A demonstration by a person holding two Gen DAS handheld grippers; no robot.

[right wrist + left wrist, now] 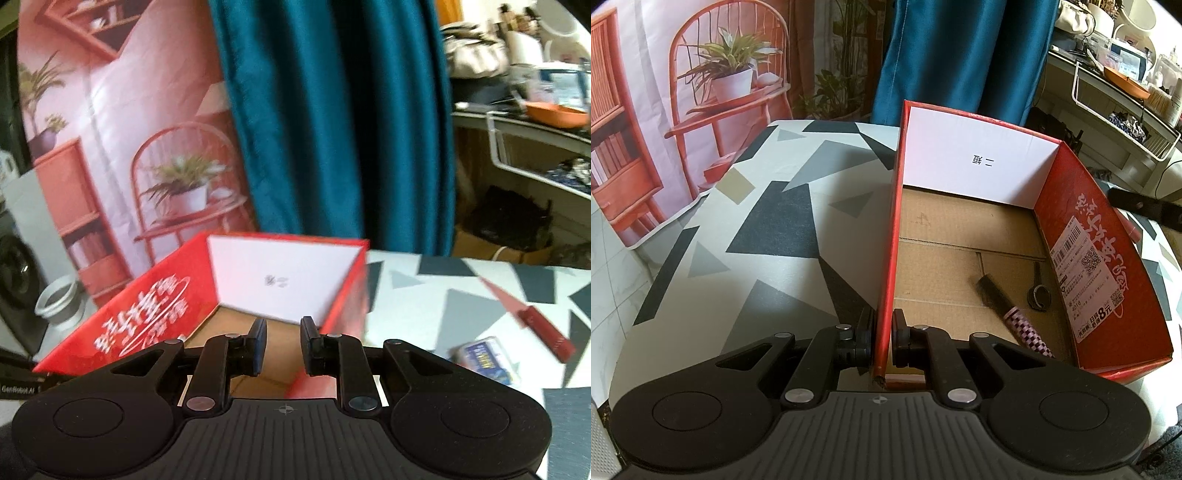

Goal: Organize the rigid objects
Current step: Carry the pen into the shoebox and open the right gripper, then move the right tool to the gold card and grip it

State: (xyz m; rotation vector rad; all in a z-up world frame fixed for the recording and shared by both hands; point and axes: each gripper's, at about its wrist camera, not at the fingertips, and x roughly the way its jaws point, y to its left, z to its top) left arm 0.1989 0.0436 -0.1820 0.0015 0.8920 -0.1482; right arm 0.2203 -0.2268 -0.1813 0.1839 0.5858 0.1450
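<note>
We are part way through tidying up, we think. The biggest thing is the tabletop [746, 236] with its grey and black triangle pattern, and on it sits our big red box [1104, 258] with a brown cardboard floor. Our left gripper [884, 338] has its fingers [864, 332] squeezed shut on the box's left wall, one finger outside and one inside, so it seems to be holding the box steady. Our right gripper [283, 345] hangs over the near end of the box with its fingers apart and nothing between them. Two things already lie in the box: a brush [1008, 310] with a purple checked handle, and just beside it, near the right wall, a small black tool with a ring end [1038, 291]. So that part looks done. Two things are still out on the tabletop, to the right of the box: a red knife [532, 317] and, near it, a small blue and white packet [484, 356], a bit too blurry to name. We guess those two go in next, and then we are finished.
</note>
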